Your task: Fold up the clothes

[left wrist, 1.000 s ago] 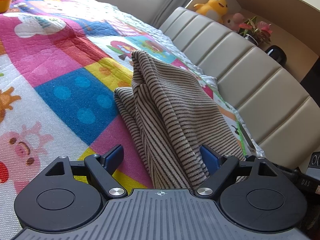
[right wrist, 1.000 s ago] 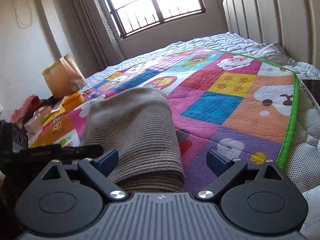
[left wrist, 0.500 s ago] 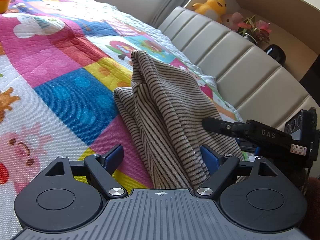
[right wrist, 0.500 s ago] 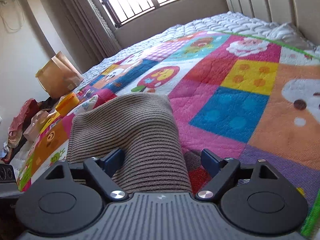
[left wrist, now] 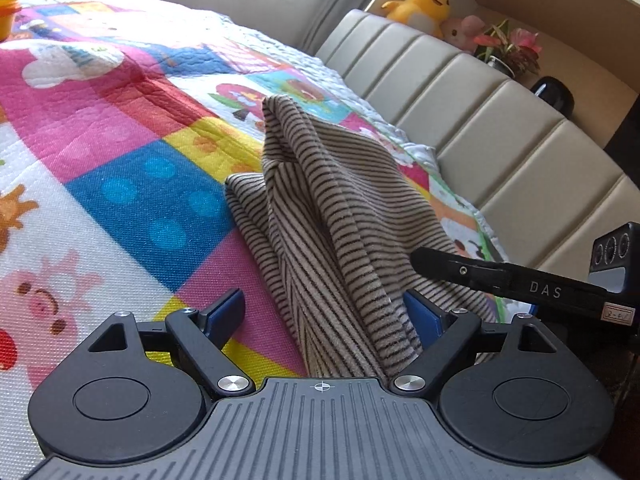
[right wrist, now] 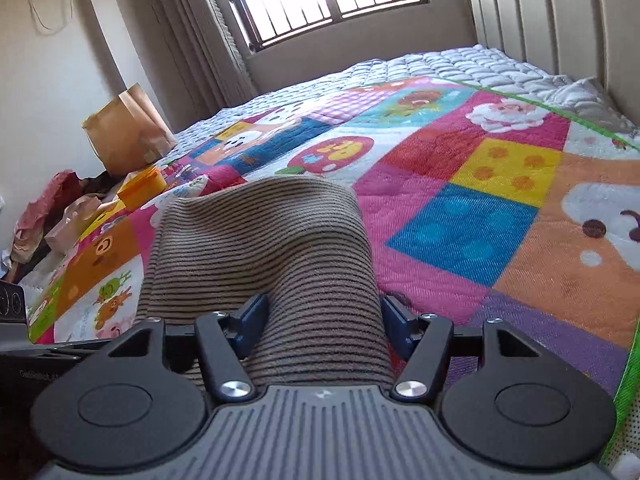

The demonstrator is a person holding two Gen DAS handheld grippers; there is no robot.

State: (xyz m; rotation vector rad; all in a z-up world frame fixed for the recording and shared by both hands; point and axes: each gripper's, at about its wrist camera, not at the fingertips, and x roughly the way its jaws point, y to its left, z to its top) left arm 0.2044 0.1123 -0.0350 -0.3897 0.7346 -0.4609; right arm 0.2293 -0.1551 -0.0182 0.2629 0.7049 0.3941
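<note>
A beige garment with thin dark stripes (left wrist: 340, 216) lies bunched in a ridge on the colourful patchwork quilt (left wrist: 120, 152). My left gripper (left wrist: 324, 316) is open, its blue pads wide apart, with the cloth lying between them against the right pad (left wrist: 420, 316). In the right wrist view the same garment (right wrist: 264, 248) humps up in front. My right gripper (right wrist: 324, 320) has its blue pads closing in on a fold of it, not fully shut. The right gripper's black body (left wrist: 520, 284) shows at the left wrist view's right edge.
A padded beige headboard (left wrist: 480, 112) runs along the far side, with a yellow plush duck (left wrist: 420, 4) and flowers on the ledge behind. A brown paper bag (right wrist: 124, 128), an orange box (right wrist: 144, 184) and loose clothes sit at the bed's left edge under the window.
The right gripper came in beside the left one, tilted up, and its jaws narrowed around the fold of striped cloth. The left gripper stayed open and nearly still.
</note>
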